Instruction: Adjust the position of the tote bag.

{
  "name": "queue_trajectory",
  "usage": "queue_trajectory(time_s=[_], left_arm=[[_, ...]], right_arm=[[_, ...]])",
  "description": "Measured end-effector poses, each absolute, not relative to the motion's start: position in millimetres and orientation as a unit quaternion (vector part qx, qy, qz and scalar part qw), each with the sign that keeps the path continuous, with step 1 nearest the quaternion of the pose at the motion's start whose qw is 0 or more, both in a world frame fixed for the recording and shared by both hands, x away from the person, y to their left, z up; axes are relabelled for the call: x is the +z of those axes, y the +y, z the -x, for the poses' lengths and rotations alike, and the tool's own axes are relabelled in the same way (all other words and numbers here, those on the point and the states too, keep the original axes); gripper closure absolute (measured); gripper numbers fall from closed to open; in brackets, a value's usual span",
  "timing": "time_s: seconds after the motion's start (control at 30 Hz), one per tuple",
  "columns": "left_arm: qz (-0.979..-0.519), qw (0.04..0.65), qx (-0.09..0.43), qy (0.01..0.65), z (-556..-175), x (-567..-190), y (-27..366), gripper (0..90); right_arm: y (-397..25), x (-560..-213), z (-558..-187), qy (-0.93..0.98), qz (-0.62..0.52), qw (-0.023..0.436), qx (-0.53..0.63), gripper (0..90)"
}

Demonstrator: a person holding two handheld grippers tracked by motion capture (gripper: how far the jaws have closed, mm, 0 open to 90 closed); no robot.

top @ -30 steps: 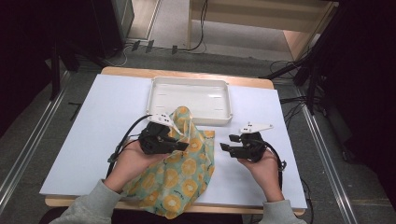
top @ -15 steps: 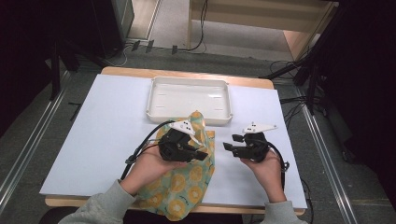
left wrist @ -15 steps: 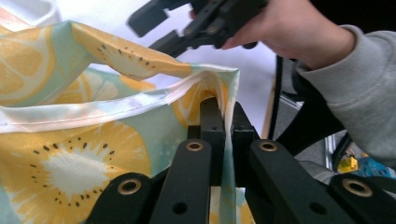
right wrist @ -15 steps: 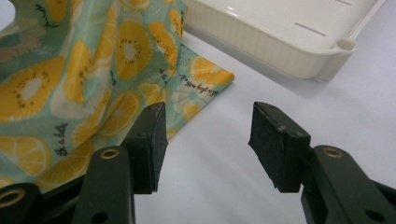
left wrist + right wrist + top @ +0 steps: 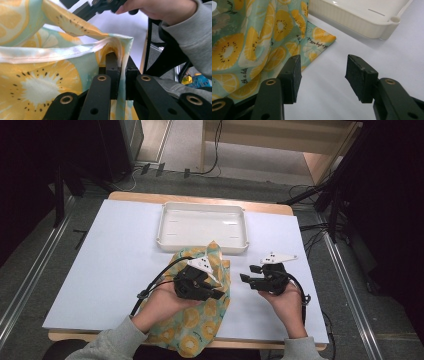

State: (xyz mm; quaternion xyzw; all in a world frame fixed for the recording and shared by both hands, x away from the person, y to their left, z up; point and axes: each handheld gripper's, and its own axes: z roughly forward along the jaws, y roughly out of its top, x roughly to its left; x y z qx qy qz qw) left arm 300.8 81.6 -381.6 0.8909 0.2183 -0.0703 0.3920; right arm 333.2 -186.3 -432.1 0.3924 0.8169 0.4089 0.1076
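A teal cloth with yellow citrus slices (image 5: 200, 320) lies bunched at the table's front middle, and one corner rises toward the tray. My left gripper (image 5: 219, 294) points right over it, shut on a folded hem of the cloth (image 5: 37, 75); the fabric is pinched between the two jaws (image 5: 121, 58). A short gap to the right, my right gripper (image 5: 247, 275) faces left with its jaws open and nothing between them (image 5: 323, 72). Its left pad sits close beside the cloth's edge (image 5: 249, 45).
A white rectangular tray (image 5: 161, 227) stands just behind the cloth, its near corner seen in the right gripper view (image 5: 352, 22). The white table sheet (image 5: 110, 255) is bare to the left and far right. Cables trail from both grippers.
My left gripper has moved right and toward the right gripper, dragging the pinched cloth with it so the fabric folds over. The right gripper has barely shifted.
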Motion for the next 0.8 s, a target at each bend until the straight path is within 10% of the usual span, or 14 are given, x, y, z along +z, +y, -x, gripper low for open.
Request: queue_trajectory(time_s=[0.5,0.8], left_arm=[[-0.895,0.375,-0.059,0.233,-304.3,-379.5,89.8,46.5],[-0.893,0.376,-0.047,0.243,-303.3,-370.0,103.7,40.2]], right_arm=[[-186.2,-433.2,-330.0,0.818,-0.393,0.107,0.406,47.2],[-185.8,-432.4,-329.3,0.818,-0.391,0.108,0.407,47.4]])
